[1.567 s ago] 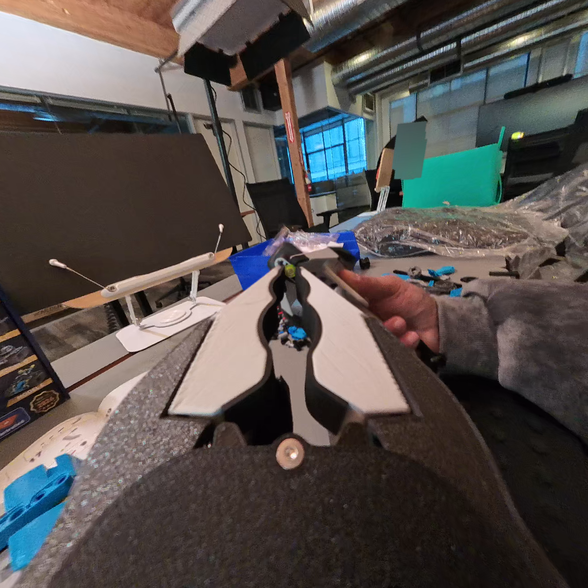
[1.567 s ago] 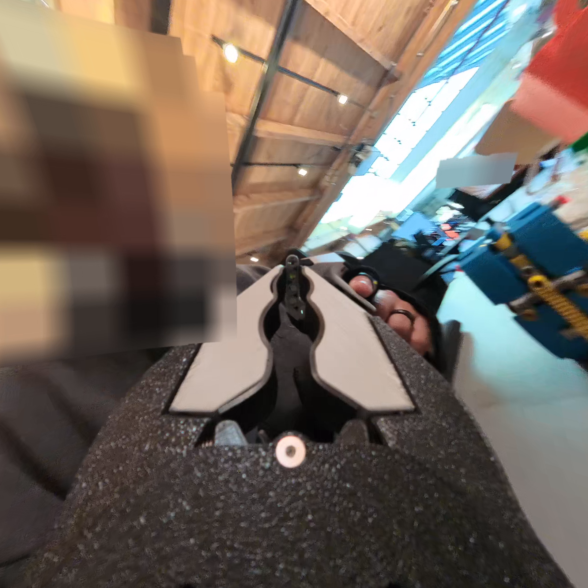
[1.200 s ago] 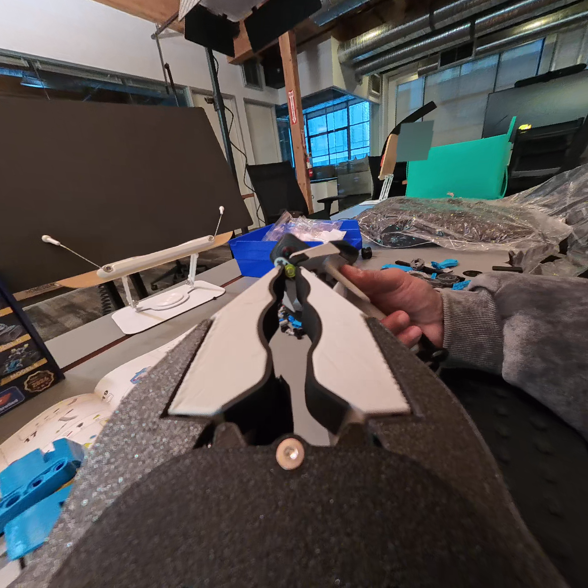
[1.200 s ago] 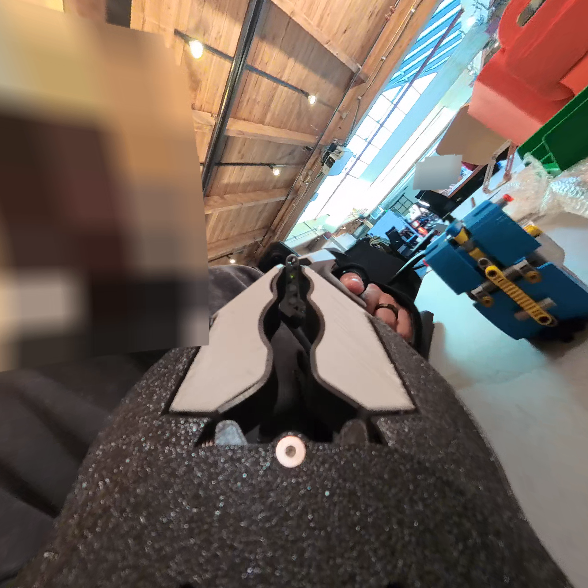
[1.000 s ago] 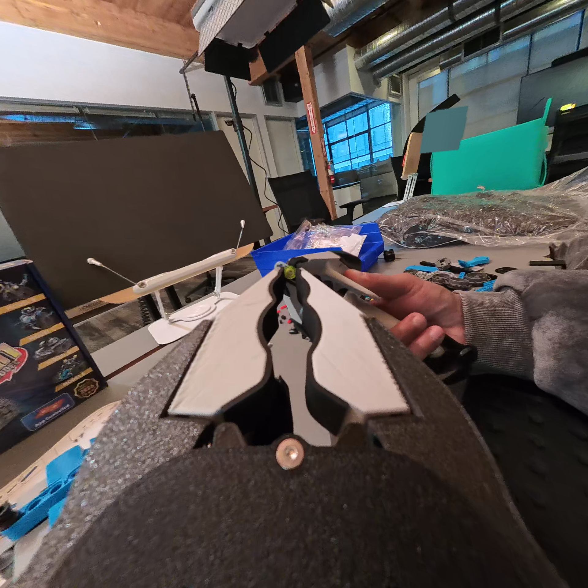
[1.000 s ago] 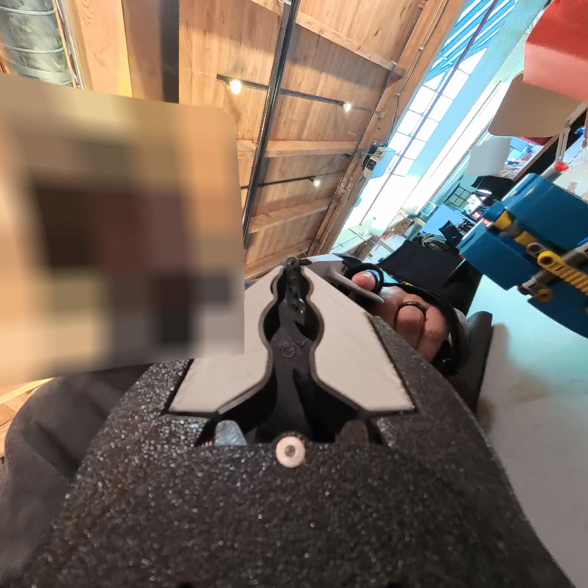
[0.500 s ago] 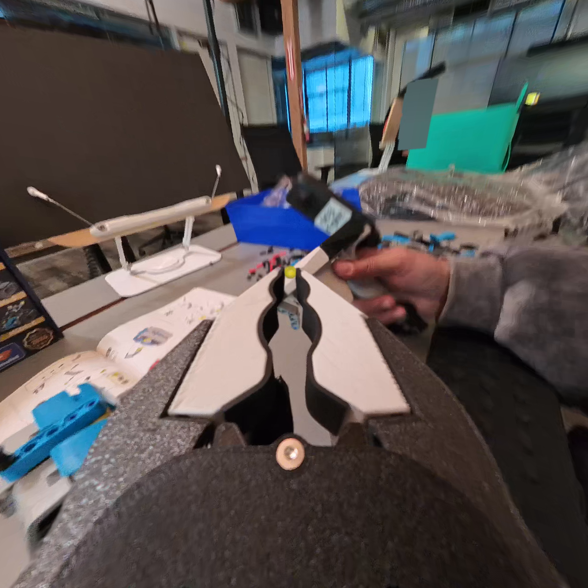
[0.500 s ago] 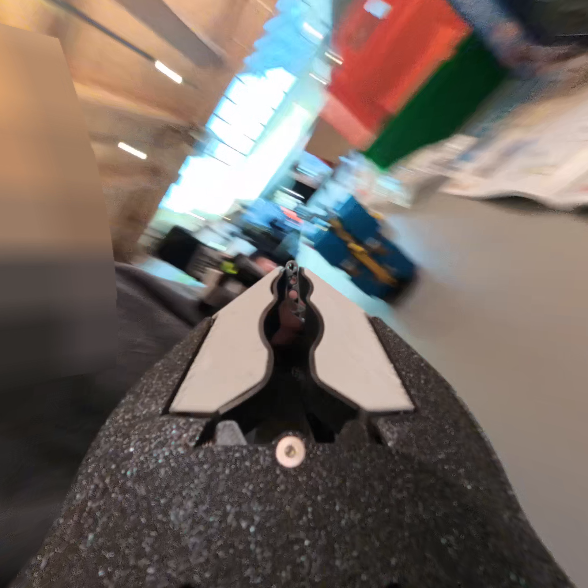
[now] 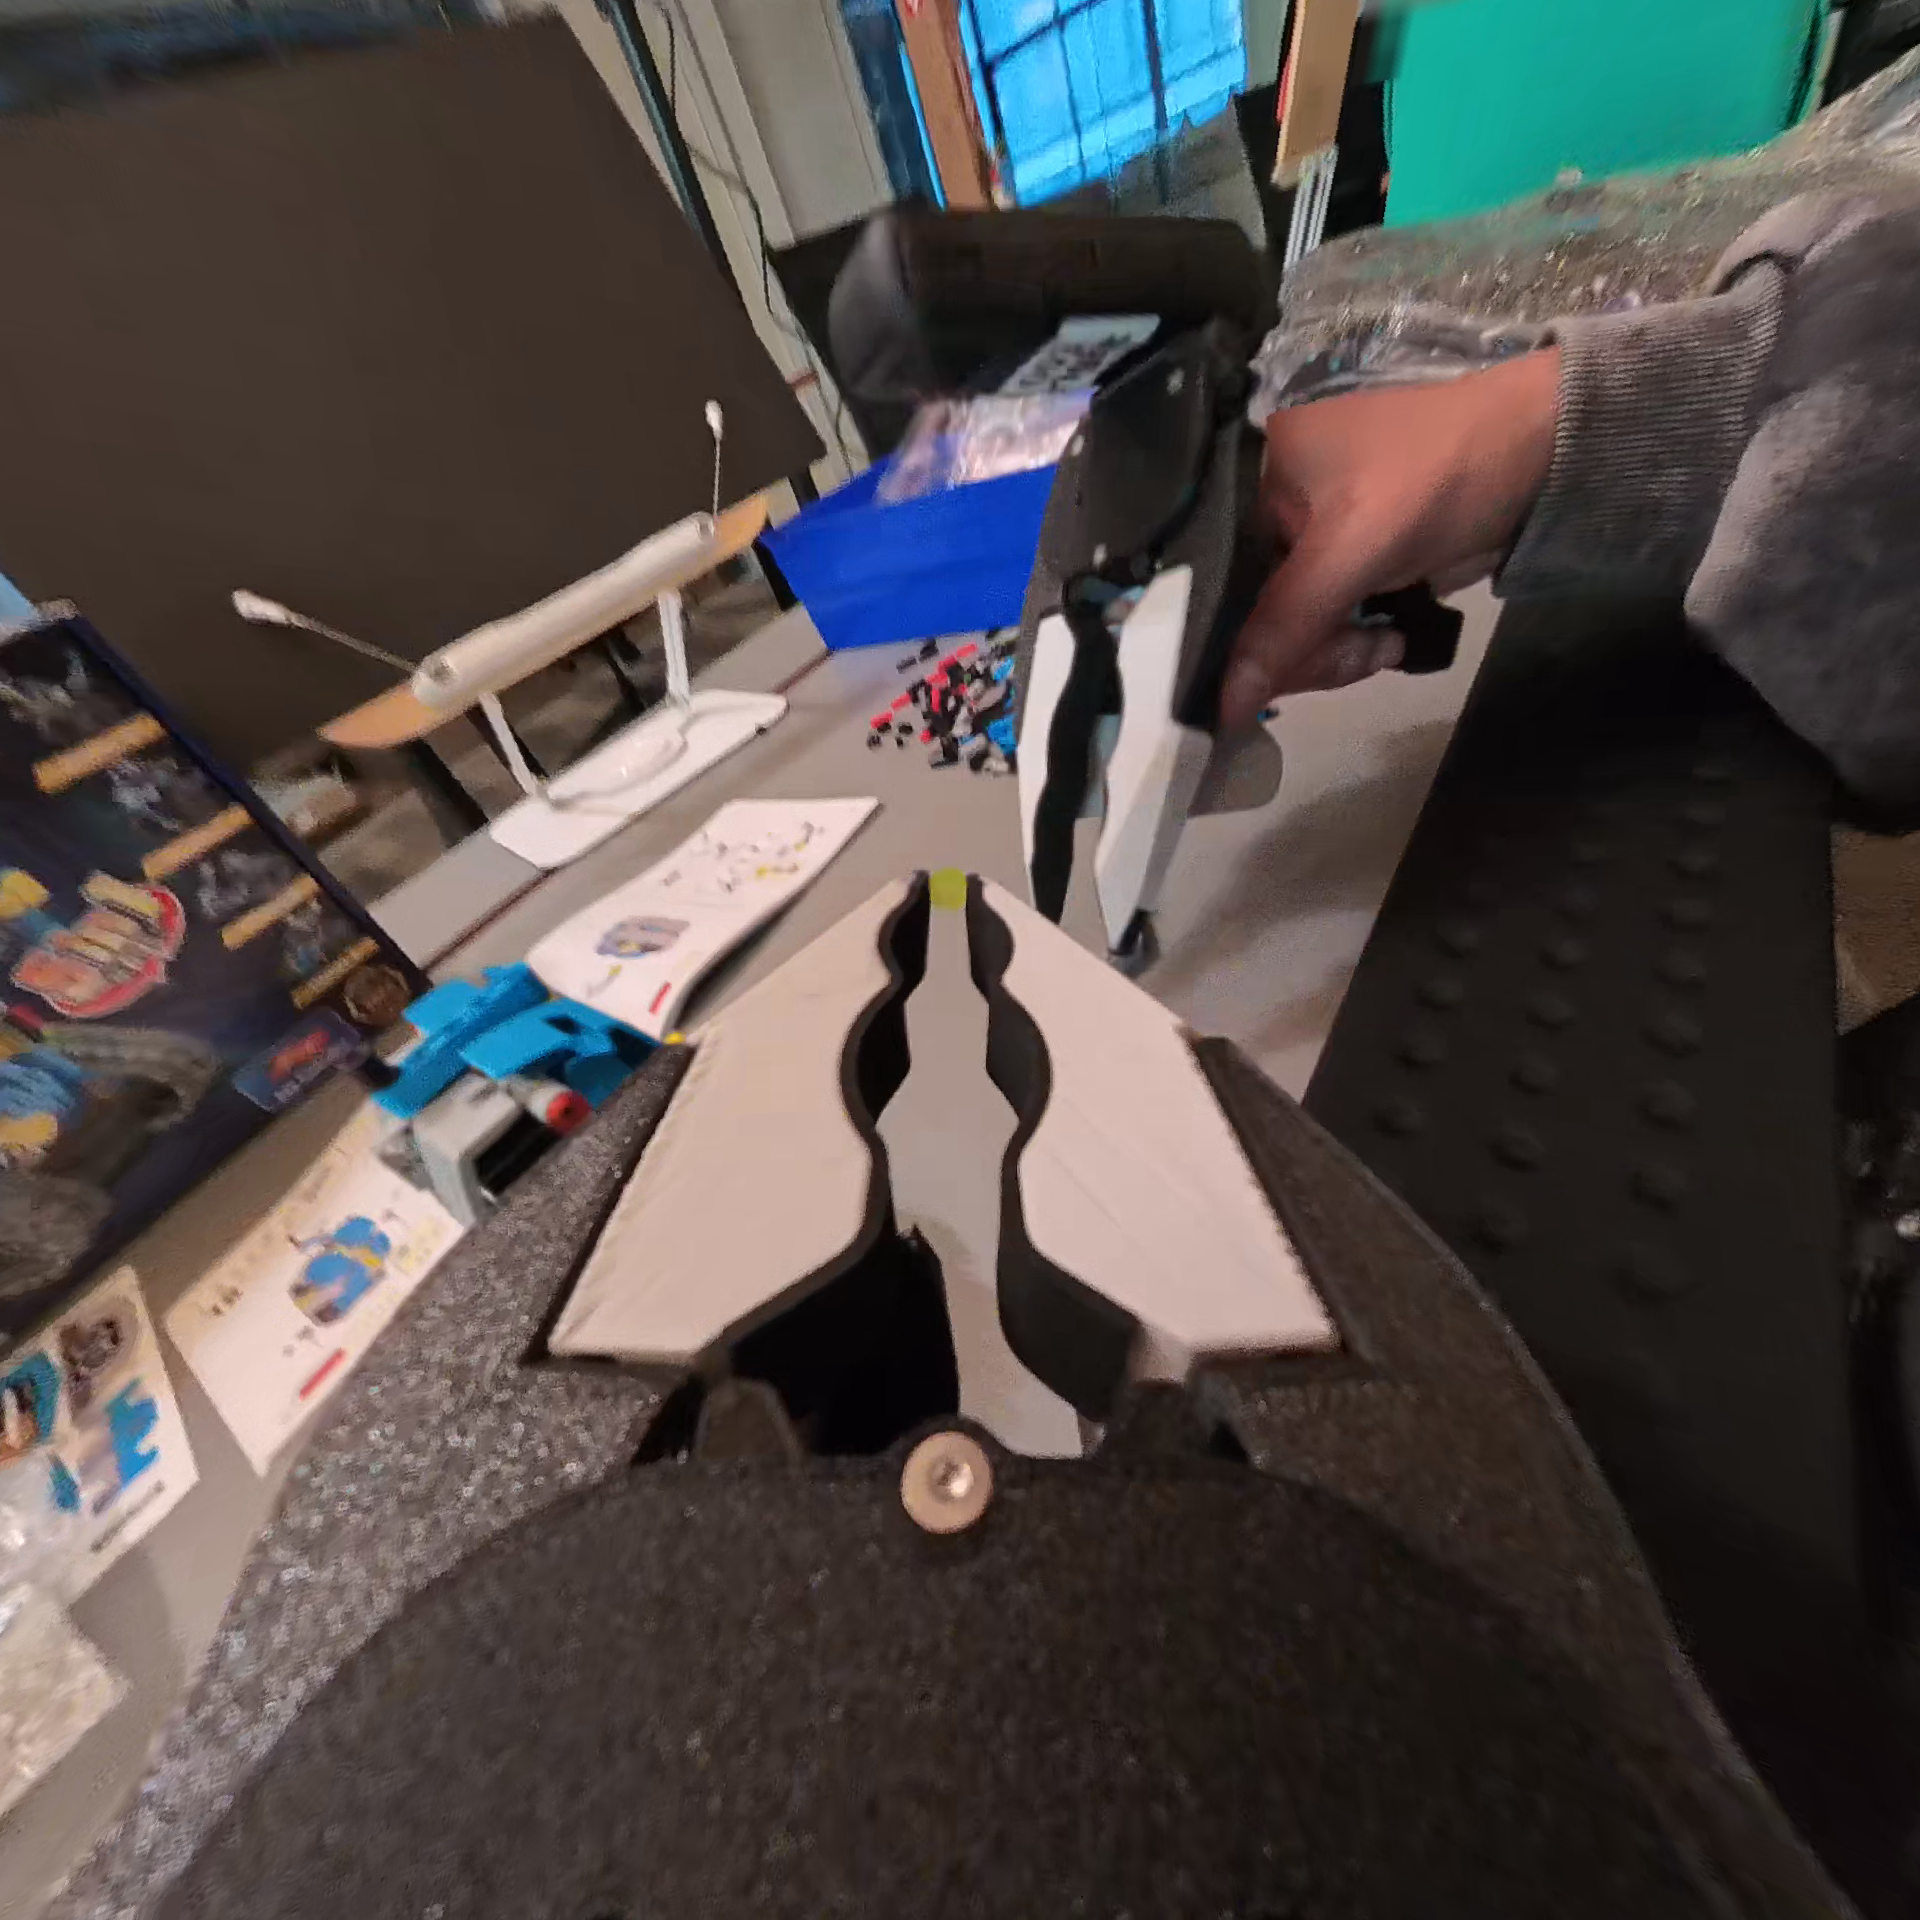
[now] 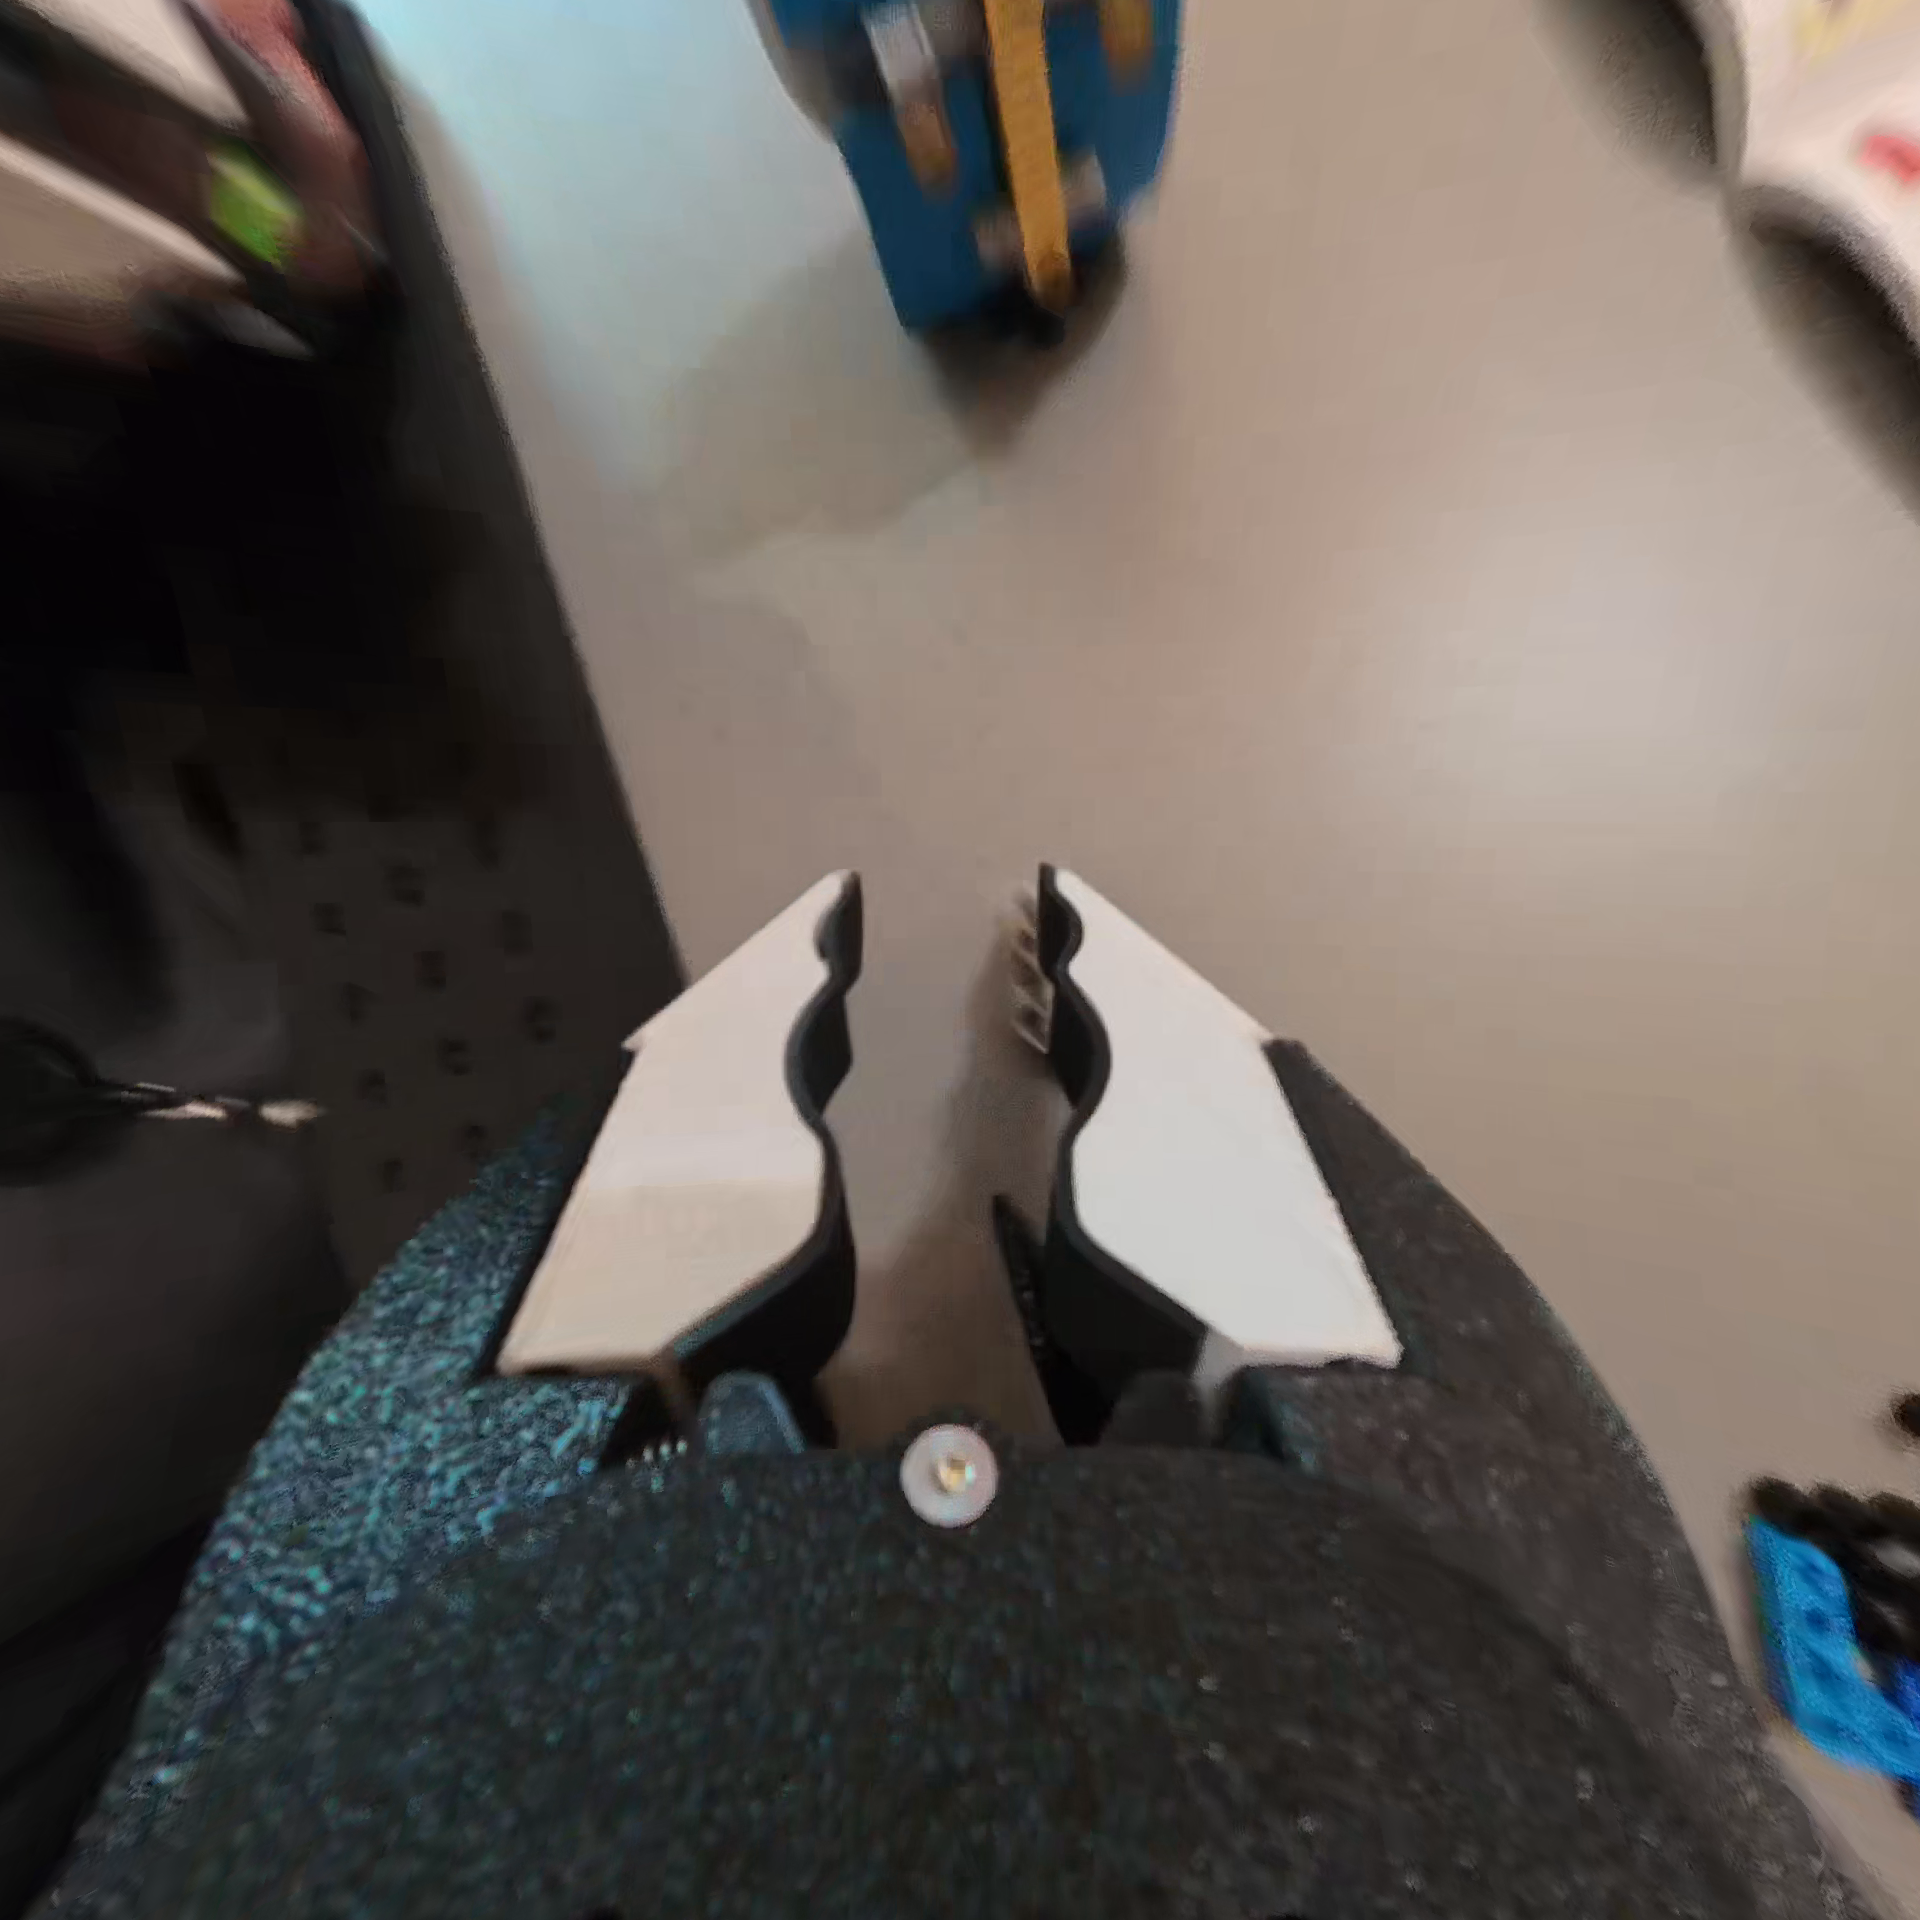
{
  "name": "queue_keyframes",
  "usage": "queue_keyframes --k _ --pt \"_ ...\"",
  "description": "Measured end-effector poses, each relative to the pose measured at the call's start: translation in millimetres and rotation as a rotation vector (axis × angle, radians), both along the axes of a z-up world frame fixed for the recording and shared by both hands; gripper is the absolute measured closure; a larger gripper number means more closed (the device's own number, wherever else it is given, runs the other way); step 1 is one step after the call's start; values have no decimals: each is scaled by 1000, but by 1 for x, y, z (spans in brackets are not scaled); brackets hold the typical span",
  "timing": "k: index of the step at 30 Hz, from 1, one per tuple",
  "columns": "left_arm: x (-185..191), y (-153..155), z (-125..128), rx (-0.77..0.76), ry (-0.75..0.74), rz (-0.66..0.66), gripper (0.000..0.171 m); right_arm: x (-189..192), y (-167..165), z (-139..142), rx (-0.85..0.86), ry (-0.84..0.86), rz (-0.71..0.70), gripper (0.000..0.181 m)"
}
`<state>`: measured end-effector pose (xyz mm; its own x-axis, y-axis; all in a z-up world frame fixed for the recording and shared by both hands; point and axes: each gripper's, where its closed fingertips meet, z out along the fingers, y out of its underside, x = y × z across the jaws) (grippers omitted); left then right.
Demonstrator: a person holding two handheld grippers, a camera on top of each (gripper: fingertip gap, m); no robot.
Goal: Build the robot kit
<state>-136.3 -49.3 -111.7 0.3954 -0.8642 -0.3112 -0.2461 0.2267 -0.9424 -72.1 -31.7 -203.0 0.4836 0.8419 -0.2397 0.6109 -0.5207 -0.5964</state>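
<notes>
My left gripper [image 9: 945,896] is shut on a small yellow-green pin [image 9: 947,889] and hangs above the grey table [image 9: 1247,966]. My right gripper [image 10: 951,881] points down at the table with its jaws apart. A small pale holed piece [image 10: 1023,971] lies against the inner side of its right finger. In the left wrist view a hand [image 9: 1382,520] holds the right gripper [image 9: 1091,914] just beyond and right of my left tips. A blue brick model [image 10: 997,156] with a yellow beam stands ahead of the right gripper and also shows in the left wrist view [image 9: 509,1039].
An open instruction booklet [image 9: 707,904], a dark printed box [image 9: 125,935], a white stand [image 9: 582,644], a blue bin [image 9: 914,551] and a pile of small pieces [image 9: 956,707] sit on the table. A black studded mat [image 9: 1610,1039] lies to the right. Blue pieces [image 10: 1818,1642] lie at the lower right. One gripper's finger ends stand about 12 cm off the other's.
The right gripper swung down from facing the ceiling to facing the table and opened. The two grippers' tips came apart. The left gripper tilted down, still holding the yellow-green pin.
</notes>
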Motion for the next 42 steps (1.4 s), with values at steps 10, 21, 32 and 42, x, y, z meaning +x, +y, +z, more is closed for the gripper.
queue_keyframes --k 10,21,32,42 --pt "3 -18 8 187 16 -25 165 -69 -40 108 -234 793 -4 162" --pt "5 -21 6 275 64 3 165 -72 -38 97 -146 666 -72 179" --pt "8 -8 -7 332 192 132 165 -68 -25 82 2 441 -238 179" --pt "7 -7 -7 318 184 147 164 -69 -23 83 -15 484 -248 179"
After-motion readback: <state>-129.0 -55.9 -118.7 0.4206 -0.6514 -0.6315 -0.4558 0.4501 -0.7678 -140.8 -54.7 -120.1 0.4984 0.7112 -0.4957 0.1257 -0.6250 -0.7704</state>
